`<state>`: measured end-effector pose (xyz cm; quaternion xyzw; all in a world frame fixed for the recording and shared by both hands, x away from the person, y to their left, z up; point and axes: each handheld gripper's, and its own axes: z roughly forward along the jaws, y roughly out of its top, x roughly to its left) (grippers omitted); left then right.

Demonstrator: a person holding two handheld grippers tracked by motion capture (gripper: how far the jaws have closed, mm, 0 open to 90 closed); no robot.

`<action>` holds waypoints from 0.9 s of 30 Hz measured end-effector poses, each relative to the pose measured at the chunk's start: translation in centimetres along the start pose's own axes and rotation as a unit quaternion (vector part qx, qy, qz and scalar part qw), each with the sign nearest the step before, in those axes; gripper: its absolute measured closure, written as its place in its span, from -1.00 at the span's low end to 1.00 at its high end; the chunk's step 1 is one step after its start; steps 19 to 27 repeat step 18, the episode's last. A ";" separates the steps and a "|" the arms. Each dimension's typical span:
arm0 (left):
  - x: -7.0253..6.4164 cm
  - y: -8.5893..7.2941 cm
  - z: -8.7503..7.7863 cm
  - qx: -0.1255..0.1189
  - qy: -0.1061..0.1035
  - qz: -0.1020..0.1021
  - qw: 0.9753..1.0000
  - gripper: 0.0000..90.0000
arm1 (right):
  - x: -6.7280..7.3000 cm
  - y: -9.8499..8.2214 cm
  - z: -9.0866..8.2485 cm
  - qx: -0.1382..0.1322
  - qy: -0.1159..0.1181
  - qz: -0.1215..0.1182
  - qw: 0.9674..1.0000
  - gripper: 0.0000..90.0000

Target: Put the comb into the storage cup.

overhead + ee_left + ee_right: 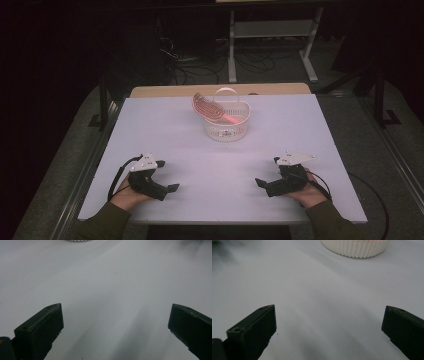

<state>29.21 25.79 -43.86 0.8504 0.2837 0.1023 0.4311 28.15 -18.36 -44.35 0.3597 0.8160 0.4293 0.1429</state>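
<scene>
Fingers (pixel 40 332) wide on both grippers, pink hairbrush (pixel 212 110) slanting in white basket (pixel 227 131), head up-left

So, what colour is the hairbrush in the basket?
Pink. The hairbrush shows best in the high view, leaning in the white basket.

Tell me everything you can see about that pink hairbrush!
The pink plastic hairbrush has a wide, vented head with curved ribs and a narrow, straight handle. It leans tilted in the small white ribbed plastic basket: handle down inside, head poking up over the left rim. Only the basket touches it; both grippers rest far nearer the person.
</scene>
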 end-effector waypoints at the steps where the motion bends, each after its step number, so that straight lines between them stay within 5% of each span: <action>1: 0.1 0.0 0.0 0.000 0.000 -0.002 1.000 -1.00 | 0.0 0.0 0.0 0.000 0.000 0.000 1.000 -1.00; 27: 0.1 -0.1 0.4 0.010 0.004 -0.012 1.000 -1.00 | 0.0 0.0 0.1 0.001 -0.001 0.001 1.000 -1.00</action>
